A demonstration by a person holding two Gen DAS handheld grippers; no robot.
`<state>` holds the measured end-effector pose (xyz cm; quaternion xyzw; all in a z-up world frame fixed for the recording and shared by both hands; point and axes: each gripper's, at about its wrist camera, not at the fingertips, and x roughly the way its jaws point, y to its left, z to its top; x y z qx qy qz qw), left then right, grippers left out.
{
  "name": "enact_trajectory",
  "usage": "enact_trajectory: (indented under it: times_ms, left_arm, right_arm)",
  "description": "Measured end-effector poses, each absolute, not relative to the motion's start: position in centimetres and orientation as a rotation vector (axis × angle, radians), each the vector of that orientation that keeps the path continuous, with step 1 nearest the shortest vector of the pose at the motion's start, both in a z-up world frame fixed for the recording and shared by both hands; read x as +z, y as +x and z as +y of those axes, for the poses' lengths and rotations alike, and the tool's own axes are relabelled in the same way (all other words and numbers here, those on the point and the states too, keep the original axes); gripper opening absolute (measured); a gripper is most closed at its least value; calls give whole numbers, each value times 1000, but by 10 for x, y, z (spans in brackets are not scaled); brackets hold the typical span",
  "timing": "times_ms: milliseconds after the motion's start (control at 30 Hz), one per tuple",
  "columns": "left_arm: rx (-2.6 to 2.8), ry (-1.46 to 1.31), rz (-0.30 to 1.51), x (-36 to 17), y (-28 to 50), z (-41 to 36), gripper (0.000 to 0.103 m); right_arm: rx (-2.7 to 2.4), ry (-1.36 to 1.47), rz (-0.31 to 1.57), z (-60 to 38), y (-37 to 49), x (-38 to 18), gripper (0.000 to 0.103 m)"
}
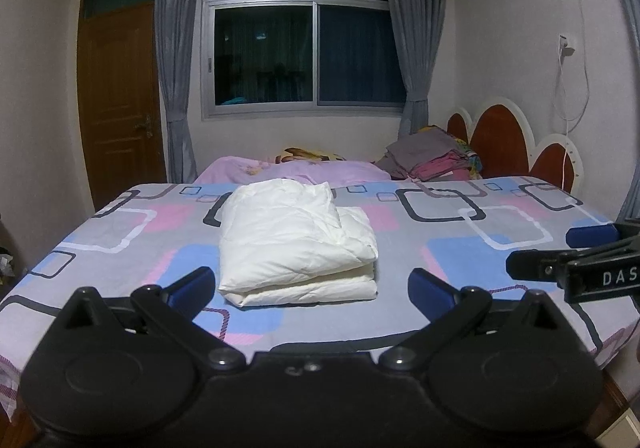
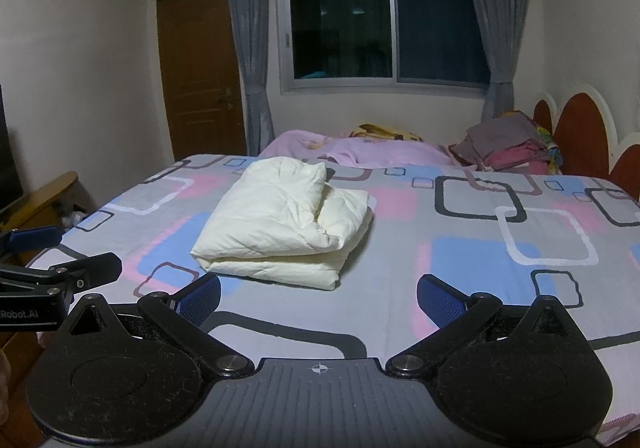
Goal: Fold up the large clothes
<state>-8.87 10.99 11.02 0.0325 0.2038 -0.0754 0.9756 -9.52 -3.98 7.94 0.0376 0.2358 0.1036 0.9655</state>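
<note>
A white puffy garment (image 1: pixel 296 240) lies folded into a thick bundle on the bed (image 1: pixel 460 248); it also shows in the right wrist view (image 2: pixel 284 220). My left gripper (image 1: pixel 312 288) is open and empty, held back from the bundle's near edge. My right gripper (image 2: pixel 318 298) is open and empty, just short of the bundle's near right corner. The right gripper shows at the right edge of the left wrist view (image 1: pixel 560 252). The left gripper shows at the left edge of the right wrist view (image 2: pixel 52 252).
The bed sheet (image 2: pixel 500 248) has a grey, pink and blue square pattern. A pink blanket (image 1: pixel 288 170) and a pile of clothes (image 1: pixel 432 156) lie at the far side by a red headboard (image 1: pixel 500 140). A wooden cabinet (image 2: pixel 44 204) stands left of the bed.
</note>
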Motion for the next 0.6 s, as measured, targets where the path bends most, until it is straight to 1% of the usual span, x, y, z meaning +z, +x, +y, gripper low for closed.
enact_trajectory:
  times_ms: [600]
  left_arm:
    - [-152,74,415,109,-87,111,102]
  right_arm:
    - [226,69,485,-38,-90,76,103]
